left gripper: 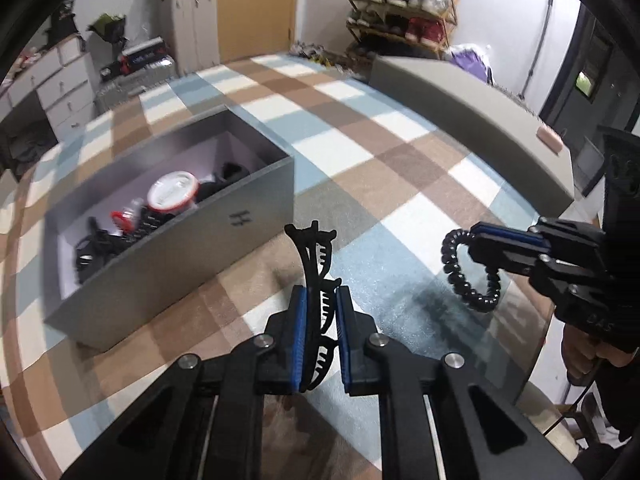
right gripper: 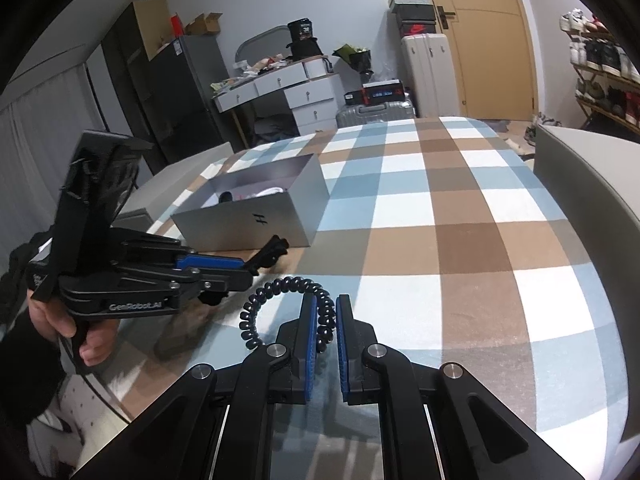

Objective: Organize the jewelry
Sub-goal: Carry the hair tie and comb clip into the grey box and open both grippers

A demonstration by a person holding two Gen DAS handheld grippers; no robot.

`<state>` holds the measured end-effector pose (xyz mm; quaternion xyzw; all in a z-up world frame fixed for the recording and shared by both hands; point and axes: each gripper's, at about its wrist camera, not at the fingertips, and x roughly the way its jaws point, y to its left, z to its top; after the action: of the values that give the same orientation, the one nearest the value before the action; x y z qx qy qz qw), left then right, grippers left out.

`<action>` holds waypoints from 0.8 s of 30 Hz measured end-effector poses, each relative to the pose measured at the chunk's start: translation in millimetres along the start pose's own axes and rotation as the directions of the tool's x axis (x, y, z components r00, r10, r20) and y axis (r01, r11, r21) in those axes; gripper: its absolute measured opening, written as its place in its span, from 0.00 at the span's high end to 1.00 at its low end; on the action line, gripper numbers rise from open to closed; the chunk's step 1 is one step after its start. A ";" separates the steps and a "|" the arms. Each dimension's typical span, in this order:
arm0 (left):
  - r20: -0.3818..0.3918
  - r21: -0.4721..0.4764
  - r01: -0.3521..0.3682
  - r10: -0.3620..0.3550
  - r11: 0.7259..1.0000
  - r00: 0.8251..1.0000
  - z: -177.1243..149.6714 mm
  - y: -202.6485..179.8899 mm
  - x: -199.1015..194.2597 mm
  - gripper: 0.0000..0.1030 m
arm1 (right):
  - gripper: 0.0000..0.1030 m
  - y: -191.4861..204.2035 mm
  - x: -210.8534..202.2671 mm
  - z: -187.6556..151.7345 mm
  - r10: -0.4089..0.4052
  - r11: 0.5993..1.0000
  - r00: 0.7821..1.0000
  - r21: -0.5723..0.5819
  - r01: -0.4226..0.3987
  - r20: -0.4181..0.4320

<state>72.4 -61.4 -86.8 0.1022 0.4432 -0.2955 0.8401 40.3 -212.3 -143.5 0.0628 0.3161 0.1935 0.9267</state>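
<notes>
Blue-padded fingers (left gripper: 300, 332) of the left claw (left gripper: 320, 312) sit lowest in the left wrist view, clamped together on a black toothed hair clip (left gripper: 316, 276). Clip stands upright between the pads, its curved top rising clear above the fingertips. Claw is held above the checked surface (left gripper: 400, 152), pointing forward, with the grey box (left gripper: 224, 224) just ahead and to its left.

Grey box is open-topped, marked with a dark "H" on its near wall. Inside: a white round lid with a red rim (left gripper: 173, 194) and several dark items, too blurred to name. Box rests on the checked surface.

Right claw (right gripper: 327, 320) is closed on a black spiral hair tie (right gripper: 288, 308); one side of the loop is pinched between the pads, the rest arcs out to the left, hanging free above the surface. From the left wrist view the right claw reaches in level from the right edge, the person's hand (left gripper: 580, 354) wrapped around its grip below.

Right wrist view: the left claw comes in from the left, roughly level, the hand (right gripper: 60, 326) gripping the handle underneath, the clip's tip near the box's front wall. Both claws are near each other, apart.

Long grey lid (left gripper: 472, 116) lies toward the far right of the surface.
</notes>
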 end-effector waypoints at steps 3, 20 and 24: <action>0.065 -0.034 -0.031 0.033 0.999 0.997 -4.9 3.1 -21.0 0.91 | 0.91 5.2 -2.5 6.8 0.012 1.000 1.000 0.003 -0.012 0.020; 0.176 -0.171 -0.079 0.110 0.982 0.978 10.1 55.2 -66.5 0.91 | 0.91 67.2 24.0 91.7 0.129 0.986 0.987 -0.121 -0.117 0.099; 0.147 -0.193 -0.085 0.115 0.977 0.982 17.9 66.6 -62.3 0.91 | 0.91 75.8 42.1 110.6 0.140 0.982 0.985 -0.144 -0.125 0.097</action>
<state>96.8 9.6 -32.1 0.0220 0.3954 -0.2172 0.8922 114.2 -125.3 -61.4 0.0303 0.2471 0.2724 0.9294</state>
